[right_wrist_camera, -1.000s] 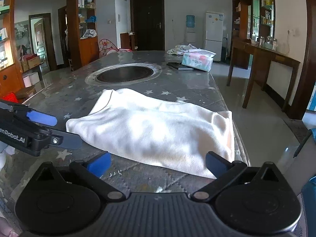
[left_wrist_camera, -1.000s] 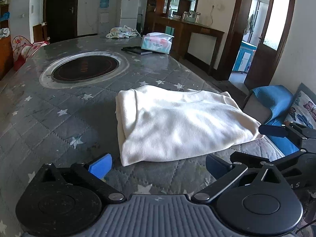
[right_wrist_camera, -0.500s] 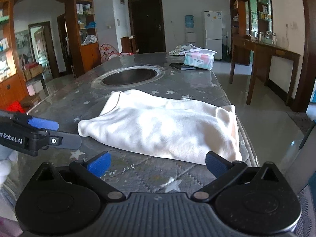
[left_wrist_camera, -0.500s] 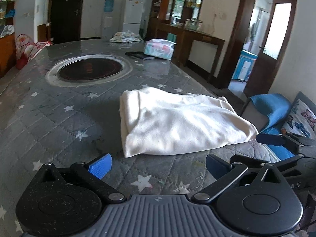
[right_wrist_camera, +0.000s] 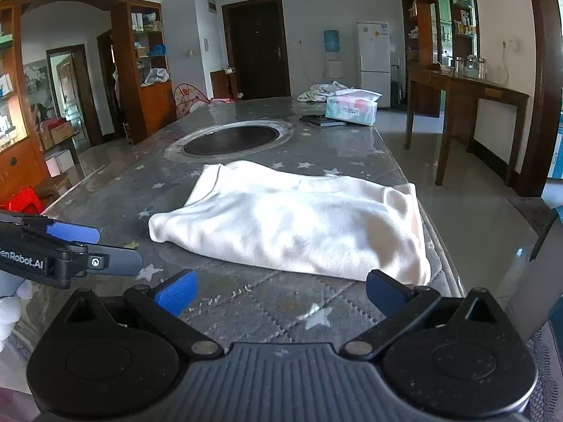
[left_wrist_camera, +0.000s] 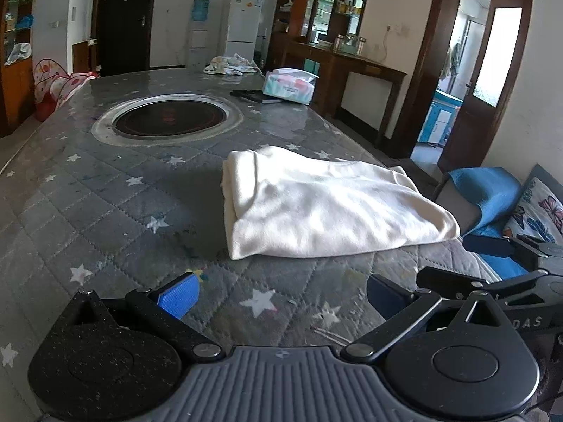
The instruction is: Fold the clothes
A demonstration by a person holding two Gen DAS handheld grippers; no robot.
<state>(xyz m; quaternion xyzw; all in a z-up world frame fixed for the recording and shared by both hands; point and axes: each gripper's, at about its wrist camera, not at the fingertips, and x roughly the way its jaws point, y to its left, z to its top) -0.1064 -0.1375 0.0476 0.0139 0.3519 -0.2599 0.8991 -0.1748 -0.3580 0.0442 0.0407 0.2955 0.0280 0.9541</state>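
On the star-quilted table (left_wrist_camera: 105, 190) near a tissue box (left_wrist_camera: 289, 86), folded white cloth (left_wrist_camera: 327, 207) lies beyond both wide, empty claws.

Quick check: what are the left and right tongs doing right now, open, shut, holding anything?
Left tongs: open, holding nothing, short of the white garment.
Right tongs: open, holding nothing.
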